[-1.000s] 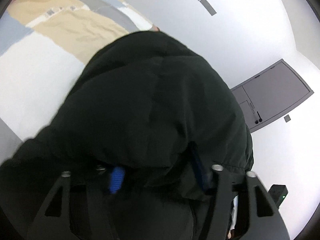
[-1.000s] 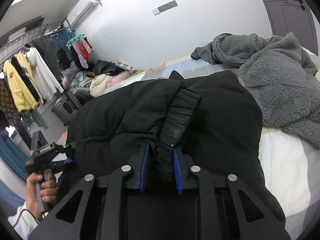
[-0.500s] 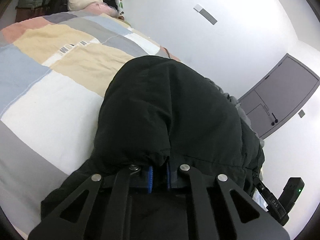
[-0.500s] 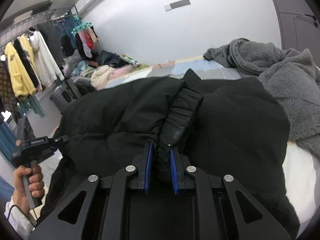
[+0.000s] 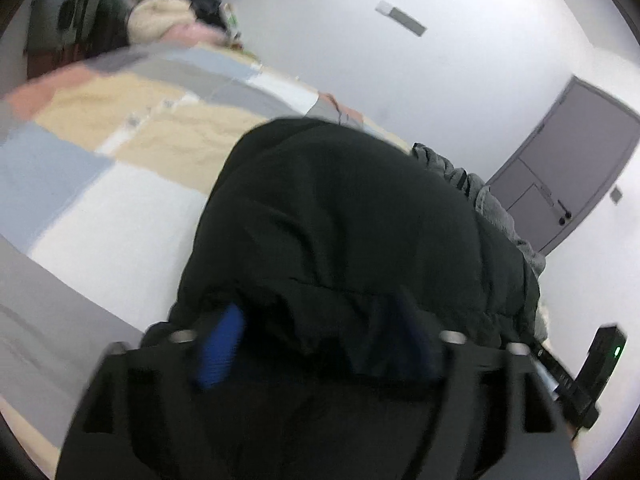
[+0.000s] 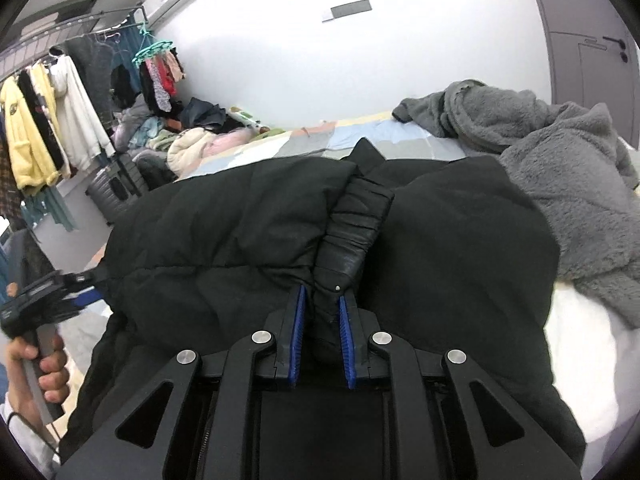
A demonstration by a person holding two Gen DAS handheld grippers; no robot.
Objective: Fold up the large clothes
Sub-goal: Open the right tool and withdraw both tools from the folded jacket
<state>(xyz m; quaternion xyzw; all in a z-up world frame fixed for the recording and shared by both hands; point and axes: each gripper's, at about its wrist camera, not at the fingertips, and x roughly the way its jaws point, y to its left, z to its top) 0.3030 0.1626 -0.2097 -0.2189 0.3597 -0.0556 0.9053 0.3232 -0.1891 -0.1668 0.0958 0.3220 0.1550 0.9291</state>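
A black puffer jacket [image 6: 460,240] lies folded over on the patchwork bed [image 5: 120,208]. My right gripper [image 6: 322,312] is shut on the jacket's hem beside an elastic cuff [image 6: 356,224]. In the left wrist view the jacket [image 5: 340,216] bulges over my left gripper [image 5: 320,340]. Its blue pads [image 5: 222,344] stand wide apart, with jacket fabric draped between them. The left gripper also shows in the right wrist view [image 6: 68,292], at the jacket's left edge.
A grey fleece garment [image 6: 568,168] lies on the bed to the right of the jacket. A clothes rack [image 6: 52,120] and piled clothes [image 6: 192,140] stand at the far left. A grey door [image 5: 568,160] is in the white wall.
My left gripper has opened; half a second ago its pads were pinched on the jacket edge. The right gripper still holds the hem, and the jacket has settled lower on the bed.
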